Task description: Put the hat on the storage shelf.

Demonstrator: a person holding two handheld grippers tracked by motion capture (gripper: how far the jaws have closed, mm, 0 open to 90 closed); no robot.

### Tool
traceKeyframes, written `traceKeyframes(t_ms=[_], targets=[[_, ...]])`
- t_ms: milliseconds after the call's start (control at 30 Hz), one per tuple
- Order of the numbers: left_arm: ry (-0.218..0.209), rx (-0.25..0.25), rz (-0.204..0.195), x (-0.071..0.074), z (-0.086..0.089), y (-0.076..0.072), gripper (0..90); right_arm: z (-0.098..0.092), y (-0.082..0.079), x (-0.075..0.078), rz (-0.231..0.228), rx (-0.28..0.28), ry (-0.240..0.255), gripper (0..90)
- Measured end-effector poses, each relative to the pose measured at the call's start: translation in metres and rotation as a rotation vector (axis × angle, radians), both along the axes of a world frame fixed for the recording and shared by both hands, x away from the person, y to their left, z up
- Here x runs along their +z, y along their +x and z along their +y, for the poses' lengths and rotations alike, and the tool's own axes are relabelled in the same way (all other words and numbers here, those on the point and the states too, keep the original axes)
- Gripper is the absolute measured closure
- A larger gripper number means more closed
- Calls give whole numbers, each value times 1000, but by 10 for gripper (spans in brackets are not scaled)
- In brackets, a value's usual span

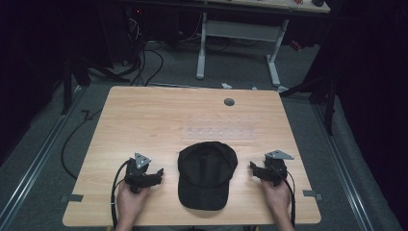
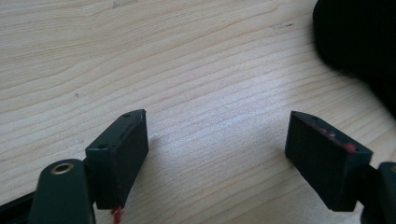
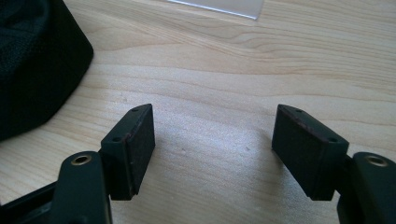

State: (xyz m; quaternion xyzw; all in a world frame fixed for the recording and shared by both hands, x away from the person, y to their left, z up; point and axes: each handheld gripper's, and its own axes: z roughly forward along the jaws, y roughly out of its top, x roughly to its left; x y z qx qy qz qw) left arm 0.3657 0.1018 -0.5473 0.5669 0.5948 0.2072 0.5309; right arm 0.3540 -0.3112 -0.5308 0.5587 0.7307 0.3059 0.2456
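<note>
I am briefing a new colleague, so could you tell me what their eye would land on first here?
A black cap lies on the near middle of the wooden table, brim toward the person. The left gripper and right gripper flank it, jaws open and empty. A clear plastic sheet lies just beyond the cap.

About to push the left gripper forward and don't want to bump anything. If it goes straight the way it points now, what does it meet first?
Probably the cap. The left gripper, jaws open, points at its side in the high view; bare table lies between, depth uncertain.
</note>
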Motion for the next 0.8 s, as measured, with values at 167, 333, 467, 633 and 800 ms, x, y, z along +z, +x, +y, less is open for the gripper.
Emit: traceKeyframes(t_ms=[167, 333, 467, 633, 800], targets=[[0, 0, 0, 0, 0, 0, 215, 0, 0, 0, -1, 2, -1, 303], [0, 0, 0, 0, 0, 0, 215, 0, 0, 0, 0, 0, 0, 302], [1, -1, 0, 0, 0, 0, 215, 0, 0, 0, -1, 0, 0, 302], [1, 0, 0, 0, 0, 0, 215, 0, 0, 0, 0, 0, 0, 302], [1, 0, 0, 0, 0, 0, 215, 0, 0, 0, -2, 8, -1, 326]])
